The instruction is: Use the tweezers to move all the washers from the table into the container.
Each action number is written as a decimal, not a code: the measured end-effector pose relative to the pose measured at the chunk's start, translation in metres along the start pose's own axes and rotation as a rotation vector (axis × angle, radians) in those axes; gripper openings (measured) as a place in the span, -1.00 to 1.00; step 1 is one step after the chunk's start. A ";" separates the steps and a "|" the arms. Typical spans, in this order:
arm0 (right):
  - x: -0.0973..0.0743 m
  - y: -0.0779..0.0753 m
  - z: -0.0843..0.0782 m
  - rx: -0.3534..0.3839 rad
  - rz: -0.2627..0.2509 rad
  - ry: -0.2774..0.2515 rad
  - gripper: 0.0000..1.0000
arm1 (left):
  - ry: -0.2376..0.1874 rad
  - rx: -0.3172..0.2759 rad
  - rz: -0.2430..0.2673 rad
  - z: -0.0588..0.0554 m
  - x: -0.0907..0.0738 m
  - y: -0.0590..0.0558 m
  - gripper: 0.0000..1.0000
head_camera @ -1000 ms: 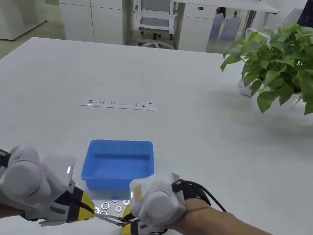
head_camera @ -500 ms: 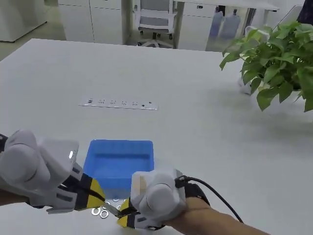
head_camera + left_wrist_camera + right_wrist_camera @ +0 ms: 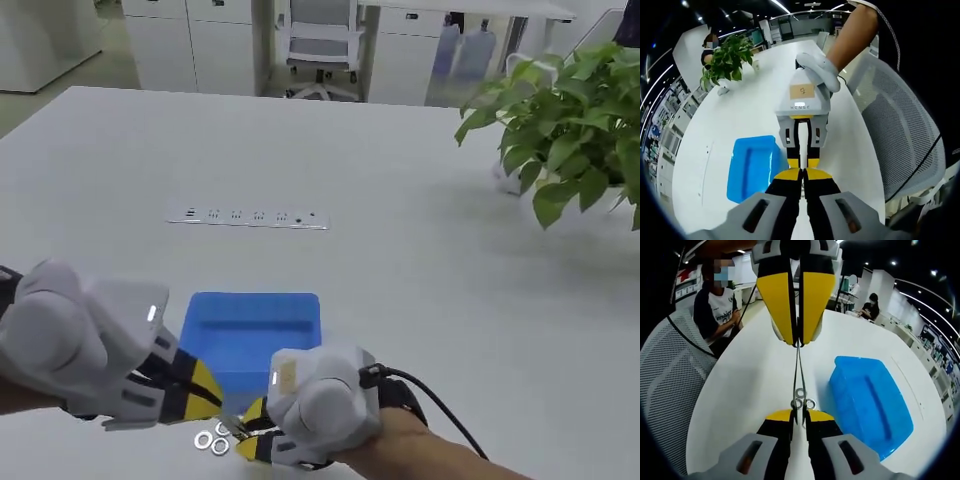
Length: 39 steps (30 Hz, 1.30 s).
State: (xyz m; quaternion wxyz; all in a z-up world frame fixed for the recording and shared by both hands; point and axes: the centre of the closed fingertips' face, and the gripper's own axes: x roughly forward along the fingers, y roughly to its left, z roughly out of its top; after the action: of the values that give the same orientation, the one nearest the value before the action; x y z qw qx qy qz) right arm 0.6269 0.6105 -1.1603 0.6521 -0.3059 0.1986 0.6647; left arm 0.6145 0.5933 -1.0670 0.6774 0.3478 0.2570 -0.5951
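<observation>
Left gripper [image 3: 208, 390] and right gripper [image 3: 252, 432] meet nose to nose at the near edge of the surface [image 3: 420, 260], just in front of the blue container [image 3: 255, 302]. The tweezers [image 3: 798, 367] bridge the two, with thin metal legs running from the left gripper's yellow jaws to the right gripper's. Both grippers are pressed together on the tweezers, one at each end. The right gripper view shows the legs entering its narrow jaw gap. The left gripper view shows its own jaws closed to a slit.

Over the last second the left gripper has come in toward the right one. Its jaws now sit over the patch where more washers lay in the open. The head camera has also shifted, so part of this is view motion.

Washers [image 3: 800, 392]: three sit in a tight cluster on the surface under the tweezers in the right gripper view. Two show in the head view beside the right gripper, near the container's front wall but not in it. The container's bottom looks bare blue.

Judgement: the tool looks like it is being passed or re-seated between the grippers, so picking has not started. No washer seems held by the tweezers, and where the tips end cannot be told. The task is barely begun, with every visible washer still to move. Next, one gripper probably has to let go, leaving the other holding the legs so that a squeeze closes the tips.
</observation>
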 end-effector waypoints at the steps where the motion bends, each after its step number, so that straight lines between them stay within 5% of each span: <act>1: 0.000 -0.001 0.000 0.003 -0.001 -0.001 -0.77 | 0.000 0.001 -0.003 0.000 0.001 0.001 -0.89; 23: 0.006 -0.008 -0.008 0.044 -0.006 -0.003 -0.75 | -0.007 -0.014 -0.023 0.000 0.012 0.015 -0.89; 39: -0.005 -0.010 -0.005 0.086 -0.028 -0.040 -0.74 | -0.015 -0.033 -0.089 0.003 0.018 0.021 -0.90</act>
State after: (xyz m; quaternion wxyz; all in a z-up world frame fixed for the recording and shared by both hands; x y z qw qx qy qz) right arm 0.6375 0.6047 -1.1592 0.6778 -0.2670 0.2097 0.6521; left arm 0.6375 0.5805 -1.0750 0.6576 0.3205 0.2770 -0.6230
